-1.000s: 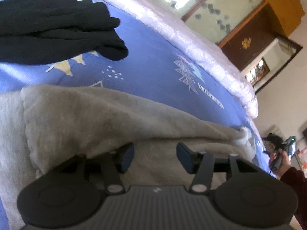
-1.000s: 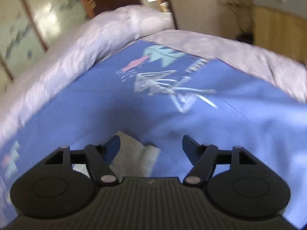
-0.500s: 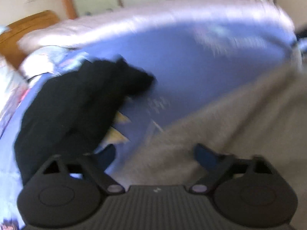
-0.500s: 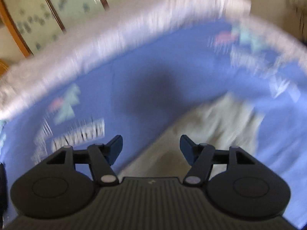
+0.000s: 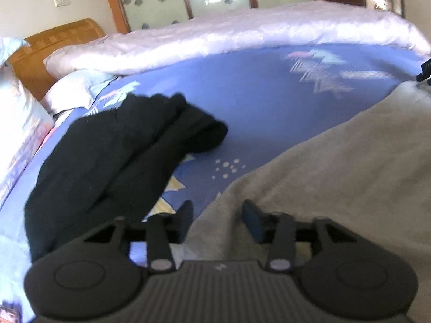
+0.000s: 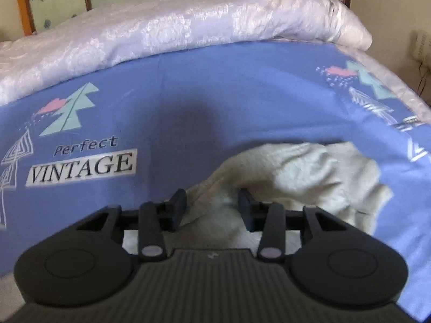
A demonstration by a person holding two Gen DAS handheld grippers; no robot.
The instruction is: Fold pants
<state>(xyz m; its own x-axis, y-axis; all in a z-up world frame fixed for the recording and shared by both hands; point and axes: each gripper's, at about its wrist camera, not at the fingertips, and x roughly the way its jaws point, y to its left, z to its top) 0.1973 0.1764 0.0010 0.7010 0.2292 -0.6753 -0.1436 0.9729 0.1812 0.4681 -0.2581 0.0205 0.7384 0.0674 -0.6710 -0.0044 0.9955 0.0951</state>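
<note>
So on the far left there was a black garment (image 5: 113, 156) heaped on the blue bedsheet (image 5: 269, 102), not part of this job as far as I could tell. Moving right, the left claw (image 5: 217, 216) sat right over the near edge of the grey pants (image 5: 336, 167). Its jaws were closing with a ridge of grey fabric between them, though I couldn't see the pads actually biting yet. From there the pants ran off up and to the right across the bed, so their long axis lay roughly along the line between the two claws.

At the other end, the right claw (image 6: 212, 207) was over the bunched, crumpled end of the pants (image 6: 296, 177), also closing with cloth in the gap and still some daylight either side. Each hand had its own end, so I'd guess the next move depended on both pinches catching before lifting. A white quilt (image 6: 188, 27) lay along the back.
</note>
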